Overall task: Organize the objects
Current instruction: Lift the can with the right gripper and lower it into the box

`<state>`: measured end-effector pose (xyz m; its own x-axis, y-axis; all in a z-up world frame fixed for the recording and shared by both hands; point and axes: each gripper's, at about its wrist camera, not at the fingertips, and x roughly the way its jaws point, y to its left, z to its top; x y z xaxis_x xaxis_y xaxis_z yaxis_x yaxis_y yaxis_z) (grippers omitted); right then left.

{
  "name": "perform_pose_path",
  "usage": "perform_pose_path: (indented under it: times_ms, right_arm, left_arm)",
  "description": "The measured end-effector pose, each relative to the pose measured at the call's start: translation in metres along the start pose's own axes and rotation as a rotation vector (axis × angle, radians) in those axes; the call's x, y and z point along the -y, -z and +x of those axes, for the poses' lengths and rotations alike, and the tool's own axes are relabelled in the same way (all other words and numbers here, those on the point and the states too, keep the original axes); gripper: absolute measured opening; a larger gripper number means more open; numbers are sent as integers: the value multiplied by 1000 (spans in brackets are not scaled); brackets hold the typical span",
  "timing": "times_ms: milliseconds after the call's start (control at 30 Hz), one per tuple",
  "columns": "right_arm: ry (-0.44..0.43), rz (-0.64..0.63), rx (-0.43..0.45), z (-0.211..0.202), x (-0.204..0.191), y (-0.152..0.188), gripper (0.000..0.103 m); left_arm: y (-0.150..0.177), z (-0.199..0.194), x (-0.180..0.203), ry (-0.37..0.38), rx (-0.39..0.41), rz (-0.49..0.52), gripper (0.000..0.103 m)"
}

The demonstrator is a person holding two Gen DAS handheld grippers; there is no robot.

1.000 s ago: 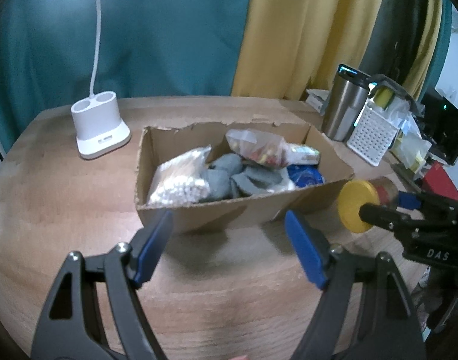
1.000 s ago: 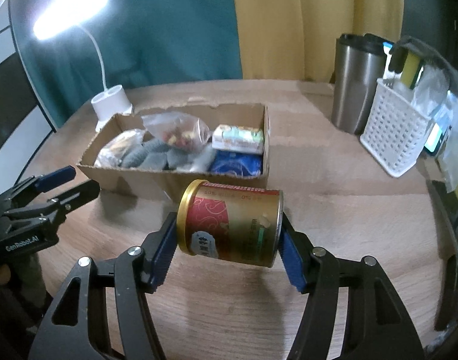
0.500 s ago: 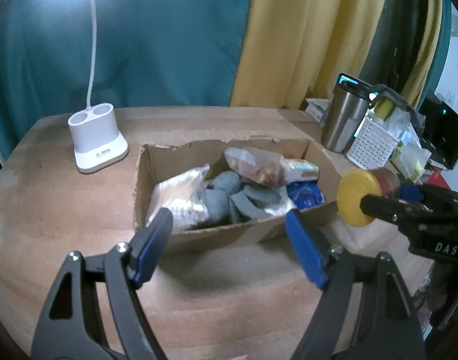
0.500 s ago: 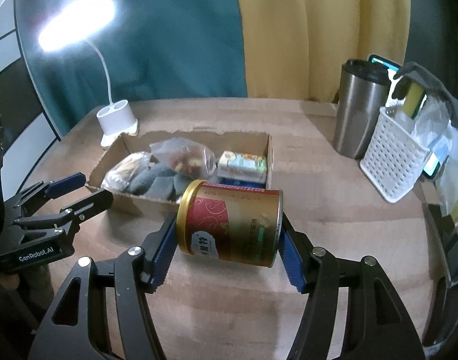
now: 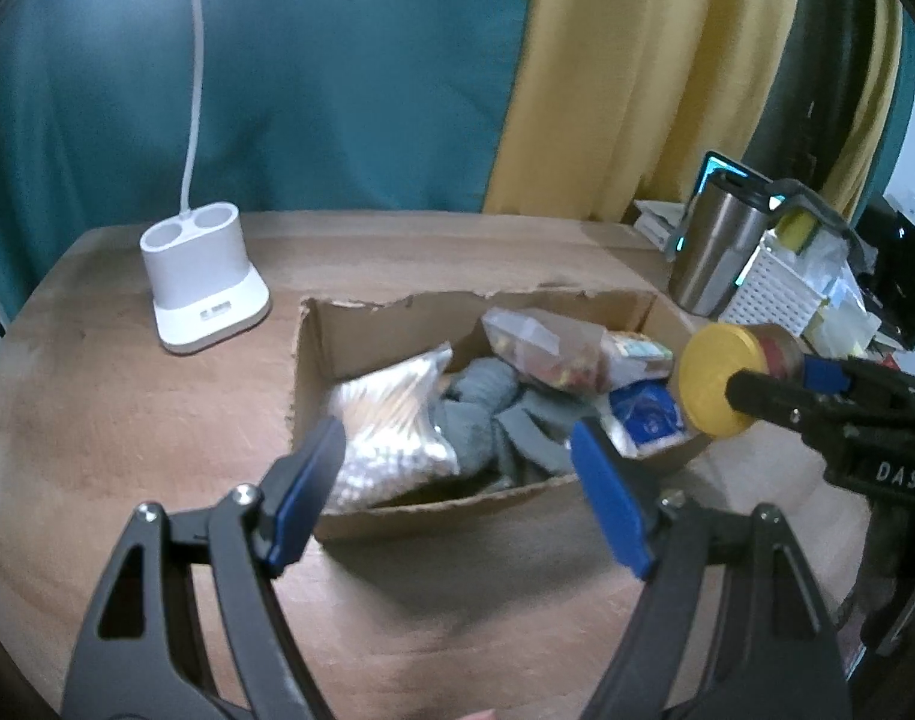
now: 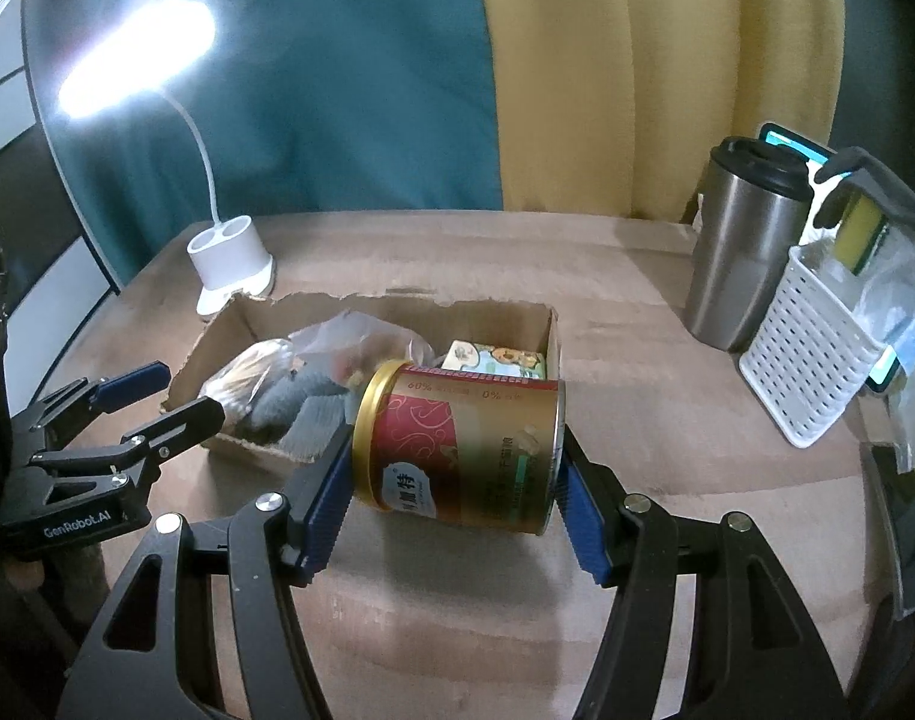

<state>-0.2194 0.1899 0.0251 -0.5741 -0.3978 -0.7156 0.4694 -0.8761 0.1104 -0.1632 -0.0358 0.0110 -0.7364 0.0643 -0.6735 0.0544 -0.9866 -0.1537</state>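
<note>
My right gripper (image 6: 451,489) is shut on a red and gold tin can (image 6: 457,450), held sideways in the air just in front of the cardboard box (image 6: 550,333). In the left wrist view the can's yellow lid (image 5: 712,381) hangs at the box's right end. The box (image 5: 313,354) holds a bag of white bits (image 5: 391,426), grey cloth (image 5: 487,414), a clear snack bag (image 5: 541,345) and small packets. My left gripper (image 5: 457,486) is open and empty, above the box's near wall; it also shows in the right wrist view (image 6: 163,396).
A white desk lamp base (image 5: 202,282) stands at the back left of the wooden table (image 5: 127,420). A steel tumbler (image 6: 742,252) and a white perforated basket (image 6: 808,360) with clutter stand at the right. Teal and yellow curtains hang behind.
Both grippers have risen and pulled back a little, so the box looks lower and smaller. The right gripper still holds the can; the left stays open.
</note>
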Motion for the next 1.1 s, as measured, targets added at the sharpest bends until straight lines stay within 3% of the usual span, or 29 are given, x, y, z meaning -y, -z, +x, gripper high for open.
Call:
perform_pose_path:
  times_ms: [600,933,1100]
  right_arm:
    - [1,17,-98,50,3,3,65]
    - [34,1,-86,49,-3,7,66]
    - [24,2,-84,49,-4,9,72]
  left_arm:
    - [1,29,-13,-7,-53,-17,79]
    - [1,28,-17,-1,-45,-15,79]
    - [1,25,-18,1,-40,-17,79]
